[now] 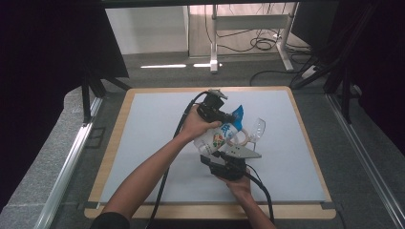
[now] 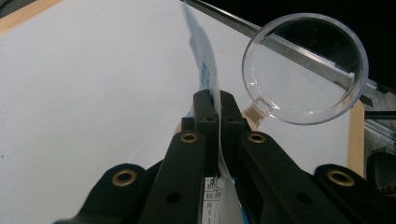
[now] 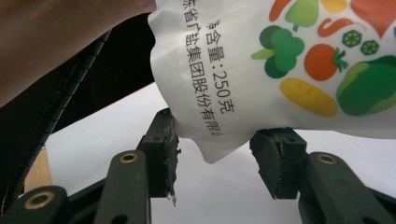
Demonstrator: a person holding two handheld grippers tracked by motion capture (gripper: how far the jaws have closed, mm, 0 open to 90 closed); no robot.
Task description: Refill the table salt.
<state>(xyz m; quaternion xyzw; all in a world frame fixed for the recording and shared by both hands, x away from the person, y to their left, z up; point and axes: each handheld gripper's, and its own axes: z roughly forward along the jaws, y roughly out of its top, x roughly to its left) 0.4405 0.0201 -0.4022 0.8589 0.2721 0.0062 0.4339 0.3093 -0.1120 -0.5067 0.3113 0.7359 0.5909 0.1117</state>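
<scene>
The white pouch (image 1: 220,135) hangs in the air above the middle of the table (image 1: 143,143), carried between the two tools. The left gripper (image 1: 224,116) is clenched on the pouch's thin blue-printed top edge; in the left gripper view its jaws pinch that flat seam (image 2: 211,84) between them, which keeps the bag hanging from above. The right gripper (image 1: 228,151) comes in from below with its jaws spread, one either side of the bag's lower corner (image 3: 212,149), close to it but not yet squeezing; I judge it is set to take the bottom so the bag can be tipped. A clear plastic scoop (image 1: 257,129) with a round bowl sits just beside the pouch, its bowl seen face-on in the left gripper view (image 2: 303,70), probably waiting to receive the contents. Printed on the bag are cartoon vegetables (image 3: 322,60) and Chinese text, with "含量:250克" readable.
</scene>
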